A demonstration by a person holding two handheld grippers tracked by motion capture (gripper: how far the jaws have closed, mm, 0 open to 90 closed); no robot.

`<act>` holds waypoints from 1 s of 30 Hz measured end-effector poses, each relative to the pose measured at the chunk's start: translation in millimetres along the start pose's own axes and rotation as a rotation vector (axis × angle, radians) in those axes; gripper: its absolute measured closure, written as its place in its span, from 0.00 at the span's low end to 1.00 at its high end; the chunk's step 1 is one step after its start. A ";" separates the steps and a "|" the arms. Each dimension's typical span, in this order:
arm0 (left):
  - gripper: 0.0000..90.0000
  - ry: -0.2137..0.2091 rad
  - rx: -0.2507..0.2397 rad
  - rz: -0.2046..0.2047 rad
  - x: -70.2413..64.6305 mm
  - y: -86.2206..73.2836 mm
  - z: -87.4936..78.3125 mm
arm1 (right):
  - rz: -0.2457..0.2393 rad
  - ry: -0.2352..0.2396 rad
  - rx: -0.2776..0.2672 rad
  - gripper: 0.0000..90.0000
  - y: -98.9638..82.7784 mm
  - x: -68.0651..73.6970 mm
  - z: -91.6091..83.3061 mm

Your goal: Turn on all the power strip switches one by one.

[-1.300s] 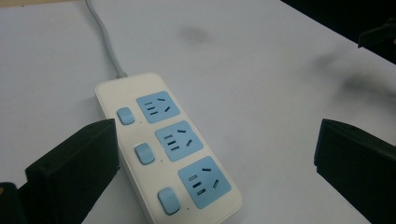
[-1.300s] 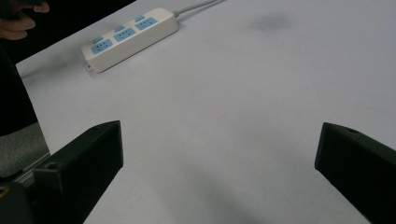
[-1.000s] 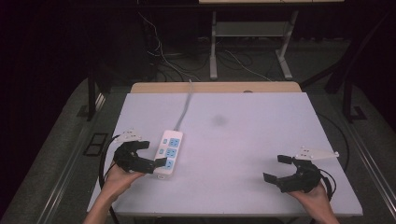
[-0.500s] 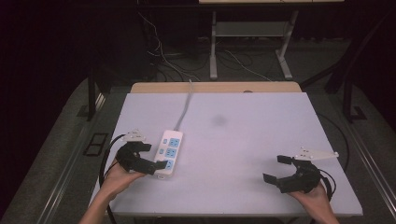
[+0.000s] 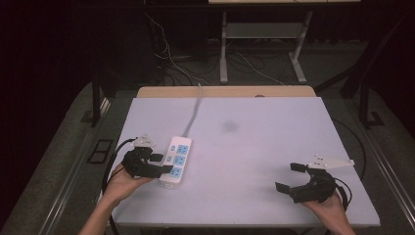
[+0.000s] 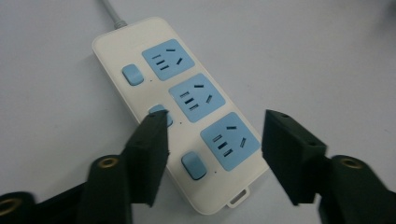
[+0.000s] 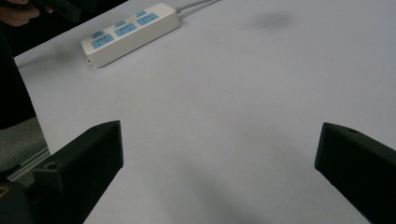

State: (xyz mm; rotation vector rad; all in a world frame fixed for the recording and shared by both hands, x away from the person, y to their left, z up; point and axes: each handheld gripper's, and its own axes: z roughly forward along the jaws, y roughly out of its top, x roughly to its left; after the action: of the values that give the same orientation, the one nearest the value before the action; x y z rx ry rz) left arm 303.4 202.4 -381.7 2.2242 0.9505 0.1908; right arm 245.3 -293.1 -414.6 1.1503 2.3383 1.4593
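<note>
The power strip (image 5: 177, 159) lies near the table's (image 5: 254, 127) left front edge, cord (image 5: 192, 115) running back. The left gripper (image 5: 165, 164) hangs over its near end; its jaws have just been closing, half apart, one tip over a switch (image 6: 158, 112). The right gripper (image 5: 288, 177) rests well apart, jaws wide, on bare tabletop.

White power strip (image 6: 187, 116) with light blue sockets and switches, seemingly pale lilac table (image 5: 274, 142), black grippers.
</note>
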 end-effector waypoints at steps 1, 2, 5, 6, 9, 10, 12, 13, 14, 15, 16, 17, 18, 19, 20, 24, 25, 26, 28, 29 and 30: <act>0.55 0.005 0.001 0.004 0.2 0.0 0.0 | 0.000 0.000 -0.001 0.01 0.0 0.1 0.1; 0.57 0.010 0.004 0.007 0.4 0.0 -0.2 | -0.001 0.000 0.000 0.01 0.0 0.1 0.1; 0.68 0.031 0.024 0.025 0.7 0.2 0.1 | -0.001 -0.001 -0.001 0.01 -0.1 0.0 0.3; 0.72 0.031 0.029 0.030 0.7 0.2 0.3 | -0.002 -0.002 -0.001 0.01 -0.2 -0.1 0.4; 0.80 0.028 0.044 0.033 0.5 0.2 1.2 | -0.003 -0.001 -0.001 0.01 -0.3 0.1 0.5; 0.83 0.026 0.050 0.038 0.9 0.2 1.6 | -0.003 -0.002 -0.001 0.01 -0.3 0.1 0.5; 0.89 0.026 0.057 0.037 0.6 0.1 2.7 | -0.004 -0.001 0.000 0.01 -0.3 0.1 0.6; 0.89 0.026 0.059 0.041 0.7 0.1 3.1 | -0.004 -0.001 0.000 0.01 -0.3 0.1 0.6; 0.91 0.026 0.061 0.046 0.7 0.1 3.4 | -0.005 -0.002 0.000 0.01 -0.4 0.2 0.7; 0.93 0.024 0.060 0.048 0.8 0.1 3.6 | -0.004 -0.001 0.001 0.01 -0.4 0.3 0.7; 0.95 0.019 0.060 0.045 1.0 0.1 3.8 | -0.004 -0.001 0.001 0.01 -0.4 0.3 0.7; 0.98 0.017 0.060 0.044 1.3 0.2 3.9 | -0.004 -0.001 0.001 0.01 -0.4 0.3 0.7; 0.99 0.017 0.062 0.046 1.7 0.2 4.2 | -0.004 -0.001 0.001 0.01 -0.4 0.4 0.7; 0.99 0.015 0.064 0.047 2.1 0.2 4.6 | -0.005 0.000 0.001 0.01 -0.5 0.3 0.7; 0.99 0.016 0.069 0.049 2.4 0.0 5.2 | -0.005 0.000 0.001 0.01 -0.5 0.3 0.7; 0.99 0.013 0.084 0.045 3.3 -1.8 9.4 | -0.006 0.002 0.003 0.01 -0.6 0.5 1.1; 0.99 0.013 0.092 0.047 3.7 -2.2 10.4 | -0.006 0.002 0.003 0.01 -0.5 0.5 1.2; 0.99 0.015 0.098 0.047 4.1 -2.6 11.3 | -0.006 0.001 0.003 0.01 -0.5 0.5 1.3; 0.99 0.013 0.105 0.045 5.3 -3.3 12.6 | -0.005 0.001 0.005 0.01 -0.5 0.5 1.4; 0.99 0.013 0.108 0.046 5.7 -3.5 13.0 | -0.006 0.002 0.005 0.01 -0.6 0.5 1.4; 0.99 0.011 0.110 0.043 5.8 -3.8 13.3 | -0.006 0.002 0.006 0.01 -0.7 0.7 1.5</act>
State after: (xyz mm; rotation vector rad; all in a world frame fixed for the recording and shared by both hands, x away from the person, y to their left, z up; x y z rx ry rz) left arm 310.5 201.0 -394.8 2.3483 0.9399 0.1745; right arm 245.2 -291.8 -415.8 1.1423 2.3470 1.4533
